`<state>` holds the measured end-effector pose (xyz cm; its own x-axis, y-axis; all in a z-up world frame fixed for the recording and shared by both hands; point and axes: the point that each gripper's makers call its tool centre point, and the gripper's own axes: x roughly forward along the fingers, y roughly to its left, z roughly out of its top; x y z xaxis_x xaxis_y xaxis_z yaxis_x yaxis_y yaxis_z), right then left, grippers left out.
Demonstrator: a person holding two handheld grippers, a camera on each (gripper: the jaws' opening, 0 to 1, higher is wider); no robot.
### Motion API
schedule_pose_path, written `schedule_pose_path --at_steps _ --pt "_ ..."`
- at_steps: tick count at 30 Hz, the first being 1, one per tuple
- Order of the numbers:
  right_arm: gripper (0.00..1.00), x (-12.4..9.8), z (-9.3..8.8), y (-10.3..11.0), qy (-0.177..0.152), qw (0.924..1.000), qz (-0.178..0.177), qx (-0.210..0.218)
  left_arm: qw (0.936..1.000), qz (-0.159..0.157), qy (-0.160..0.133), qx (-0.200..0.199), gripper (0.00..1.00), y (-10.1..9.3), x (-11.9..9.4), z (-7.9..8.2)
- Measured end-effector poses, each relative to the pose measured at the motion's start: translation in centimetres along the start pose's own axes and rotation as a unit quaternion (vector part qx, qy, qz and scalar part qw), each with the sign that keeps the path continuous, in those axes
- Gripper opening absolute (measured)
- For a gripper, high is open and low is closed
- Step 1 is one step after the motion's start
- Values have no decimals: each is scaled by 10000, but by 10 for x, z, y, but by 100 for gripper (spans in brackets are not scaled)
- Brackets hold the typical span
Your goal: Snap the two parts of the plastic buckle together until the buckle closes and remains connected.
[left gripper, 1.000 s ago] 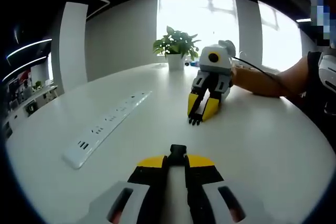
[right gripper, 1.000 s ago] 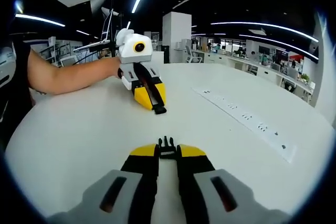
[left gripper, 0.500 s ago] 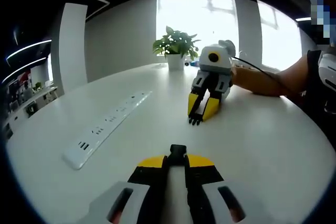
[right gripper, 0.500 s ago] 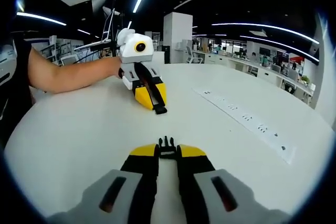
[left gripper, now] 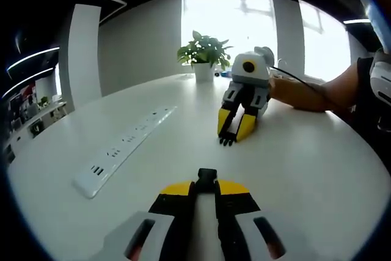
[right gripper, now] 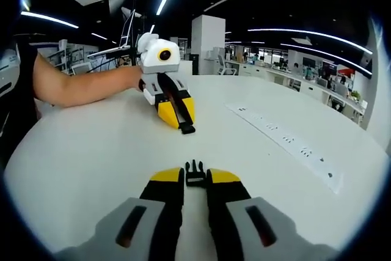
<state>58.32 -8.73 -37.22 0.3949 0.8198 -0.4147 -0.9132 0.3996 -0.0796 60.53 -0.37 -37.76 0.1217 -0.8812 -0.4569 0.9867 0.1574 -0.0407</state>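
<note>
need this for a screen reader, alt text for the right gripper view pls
The right gripper holds the pronged buckle half over a white table, facing the left gripper, which holds the socket half. A power strip lies right.

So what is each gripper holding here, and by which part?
The left gripper clamps the black plastic socket half by its rear; the right gripper clamps the black pronged half by its base, prongs forward.

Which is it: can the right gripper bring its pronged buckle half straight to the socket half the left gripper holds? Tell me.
Probably yes. The right gripper and left gripper face each other across bare white table, with nothing between pronged half and socket half.
</note>
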Motion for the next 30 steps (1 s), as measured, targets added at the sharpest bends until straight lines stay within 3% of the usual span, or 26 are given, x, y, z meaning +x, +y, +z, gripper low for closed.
schedule_pose_path --at_steps 30 --pt "13 1 0 0 -29 10000 -12 53 10000 19 -22 77 12 -1 2 0"
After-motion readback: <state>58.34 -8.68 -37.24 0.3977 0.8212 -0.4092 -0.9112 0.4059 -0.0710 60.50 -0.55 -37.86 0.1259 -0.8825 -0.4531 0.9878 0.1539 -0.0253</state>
